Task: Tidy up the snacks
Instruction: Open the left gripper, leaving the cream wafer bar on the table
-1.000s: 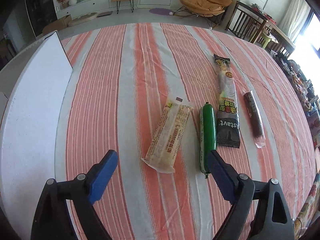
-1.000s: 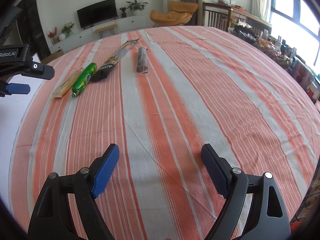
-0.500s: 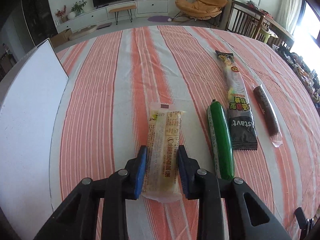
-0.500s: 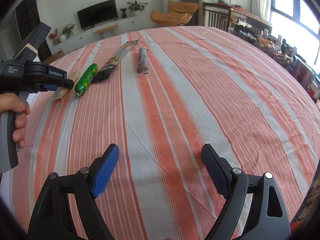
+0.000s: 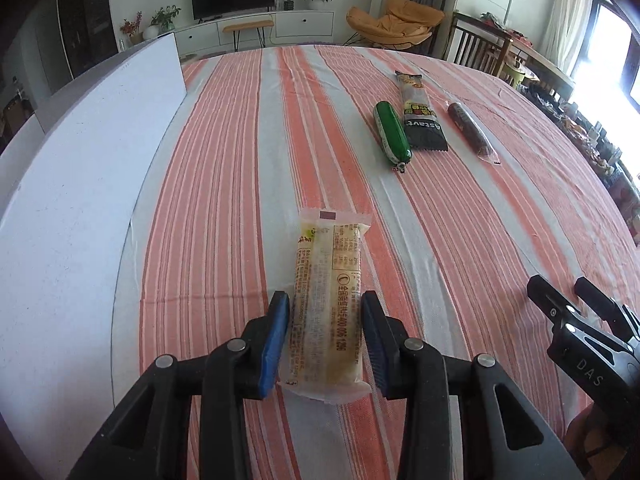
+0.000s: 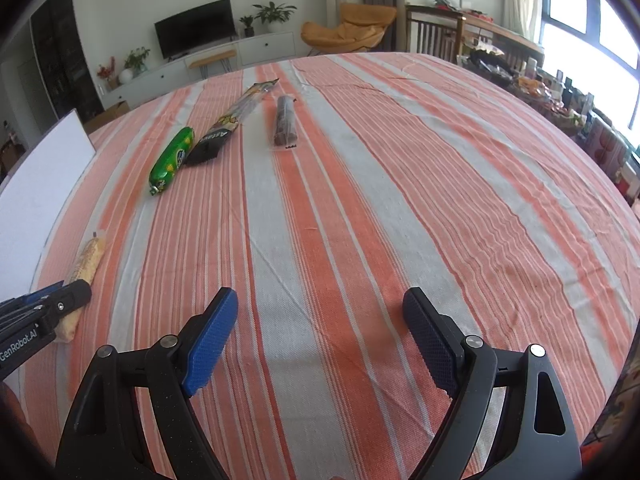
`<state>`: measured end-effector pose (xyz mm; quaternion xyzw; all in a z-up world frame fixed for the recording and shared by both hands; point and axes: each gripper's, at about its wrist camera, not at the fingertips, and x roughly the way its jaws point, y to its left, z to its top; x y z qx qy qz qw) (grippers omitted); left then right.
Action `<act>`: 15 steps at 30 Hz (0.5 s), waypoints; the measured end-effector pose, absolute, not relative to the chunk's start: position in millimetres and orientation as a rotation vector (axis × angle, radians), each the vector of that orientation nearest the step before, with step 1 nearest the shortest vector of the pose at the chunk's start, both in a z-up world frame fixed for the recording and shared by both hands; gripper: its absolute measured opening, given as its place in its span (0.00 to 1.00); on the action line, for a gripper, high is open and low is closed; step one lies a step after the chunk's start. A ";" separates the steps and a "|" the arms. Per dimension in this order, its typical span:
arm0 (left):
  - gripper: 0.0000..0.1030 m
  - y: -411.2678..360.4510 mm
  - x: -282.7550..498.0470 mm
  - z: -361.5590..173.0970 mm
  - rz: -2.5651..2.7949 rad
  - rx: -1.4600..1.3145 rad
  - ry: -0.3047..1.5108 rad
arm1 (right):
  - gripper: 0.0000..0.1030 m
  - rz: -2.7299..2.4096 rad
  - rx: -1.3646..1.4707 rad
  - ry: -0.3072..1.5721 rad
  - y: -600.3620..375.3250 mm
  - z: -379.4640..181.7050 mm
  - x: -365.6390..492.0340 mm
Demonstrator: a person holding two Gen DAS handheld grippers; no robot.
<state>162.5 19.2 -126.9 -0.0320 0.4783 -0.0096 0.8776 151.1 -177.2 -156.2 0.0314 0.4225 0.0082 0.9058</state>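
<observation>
Left tool (image 5: 325, 340) grips pale snack pack (image 5: 329, 312) printed "400 006 1296".

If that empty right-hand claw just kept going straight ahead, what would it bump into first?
Probably nothing soon. The open right gripper points along bare striped tablecloth; the dark brown snack stick lies far ahead, slightly left of its line, though depth is hard to judge.

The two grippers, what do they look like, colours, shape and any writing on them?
Both the left gripper and the right gripper are black plastic frames with triangular cut-outs and silver pivot screws. Their jaws carry blue, cross-hatched pads. White lettering reads "GenRobot.AI" on the left one and "DAS" on the right.
</observation>
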 end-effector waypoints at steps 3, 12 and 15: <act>0.73 21.1 165.5 -130.6 -0.018 -0.045 0.985 | 0.85 0.014 0.056 0.876 -176.3 -156.5 151.1; 0.98 17.9 171.9 -139.1 -0.021 0.007 0.947 | 0.85 0.016 0.062 0.874 -176.6 -156.3 151.0; 1.00 17.3 173.4 -139.5 -0.024 0.009 0.952 | 0.85 0.013 0.053 0.877 -176.0 -156.6 151.2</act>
